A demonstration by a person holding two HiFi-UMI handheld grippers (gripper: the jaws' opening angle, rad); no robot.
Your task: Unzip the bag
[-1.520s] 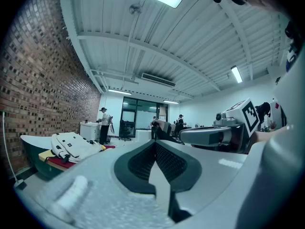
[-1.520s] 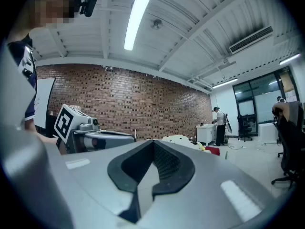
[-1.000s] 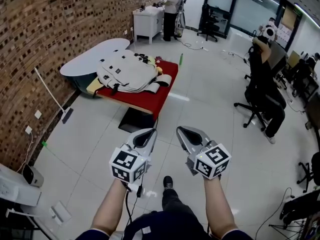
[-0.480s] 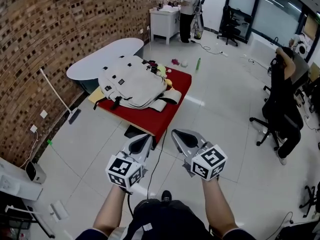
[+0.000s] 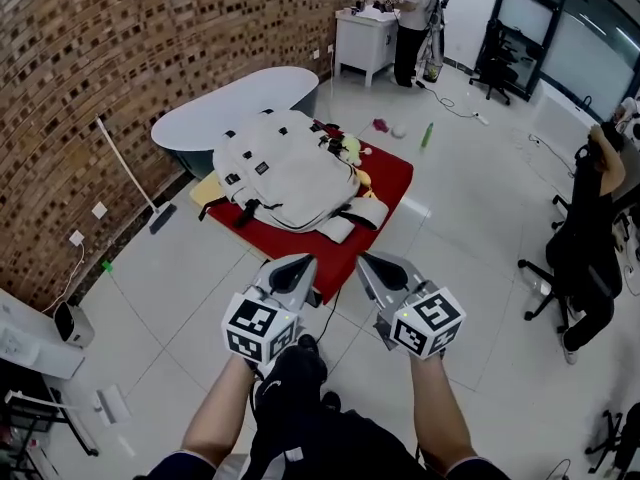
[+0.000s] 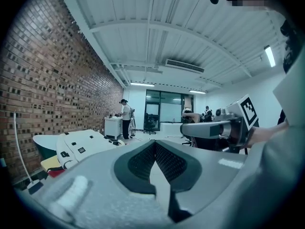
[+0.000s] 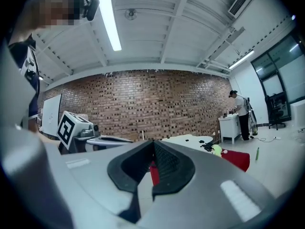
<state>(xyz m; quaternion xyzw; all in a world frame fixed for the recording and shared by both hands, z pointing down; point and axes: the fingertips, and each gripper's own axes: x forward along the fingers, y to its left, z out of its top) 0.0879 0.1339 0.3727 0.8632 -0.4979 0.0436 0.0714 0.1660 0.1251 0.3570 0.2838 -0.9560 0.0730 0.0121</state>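
Note:
A large pale grey backpack [image 5: 287, 169] lies flat on a low table with a red cover [image 5: 390, 174], ahead of me near the brick wall. The same backpack [image 6: 81, 147] shows at the left in the left gripper view, and the red cover [image 7: 236, 158] at the right in the right gripper view. My left gripper [image 5: 300, 265] and right gripper [image 5: 377, 262] are held side by side in the air, short of the table's near edge. Both are shut with nothing between their jaws. No zipper is visible from here.
A blue-green tub with a white lid [image 5: 240, 98] stands behind the table by the brick wall. A mop [image 5: 135, 177] leans at the left. A person [image 5: 412, 13] stands at a white cabinet [image 5: 367, 44] far back; another sits on an office chair [image 5: 590, 238] at the right. Small items [image 5: 399, 130] lie on the floor.
The view has closed in on the table: backpack and red cover appear larger and nearer. Both grippers kept their side-by-side pose and stayed shut.

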